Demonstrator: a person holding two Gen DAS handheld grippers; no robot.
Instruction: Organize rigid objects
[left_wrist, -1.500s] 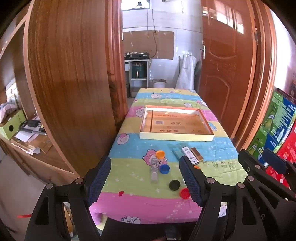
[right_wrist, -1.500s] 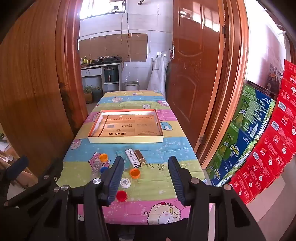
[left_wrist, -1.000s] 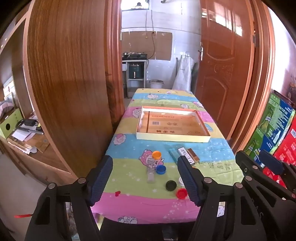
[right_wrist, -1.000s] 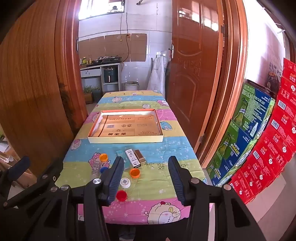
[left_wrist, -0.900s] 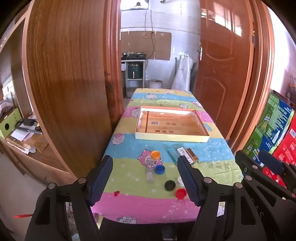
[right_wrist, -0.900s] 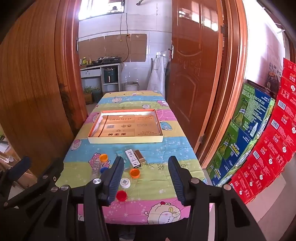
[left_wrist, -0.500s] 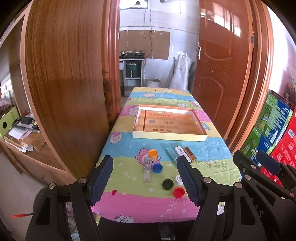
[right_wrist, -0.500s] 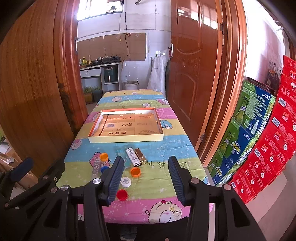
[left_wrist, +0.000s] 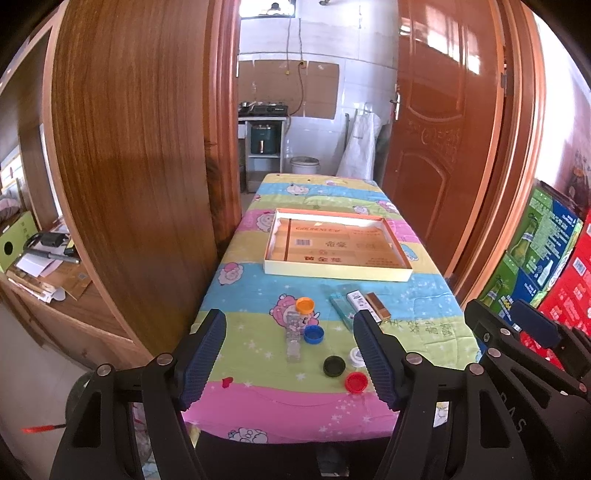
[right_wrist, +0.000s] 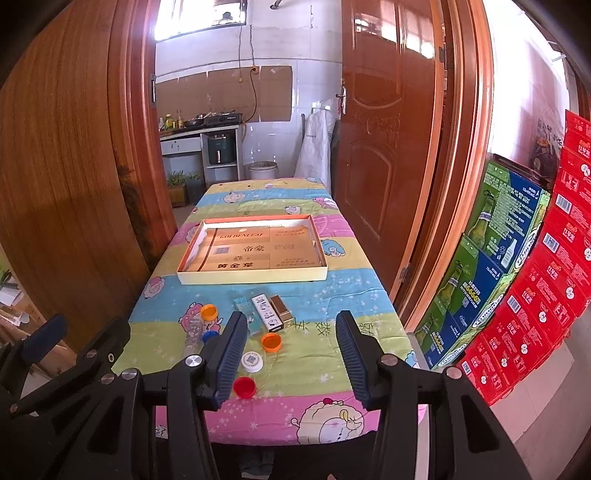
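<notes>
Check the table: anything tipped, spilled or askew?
One oddity: a clear bottle lies on its side near the blue cap, uncapped as far as visible. No spill shows. Loose caps lie scattered in front of the tray.

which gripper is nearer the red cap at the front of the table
Hard to call; maybe right. The red cap lies just beside the right gripper's left finger, and just left of the left gripper's right finger. Both hover open, short of the table.

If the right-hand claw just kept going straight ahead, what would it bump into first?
Probably the orange cap, which sits on the tablecloth between the open fingers of the right gripper. Depth is hard to judge; nothing nearer shows in that gap.
</notes>
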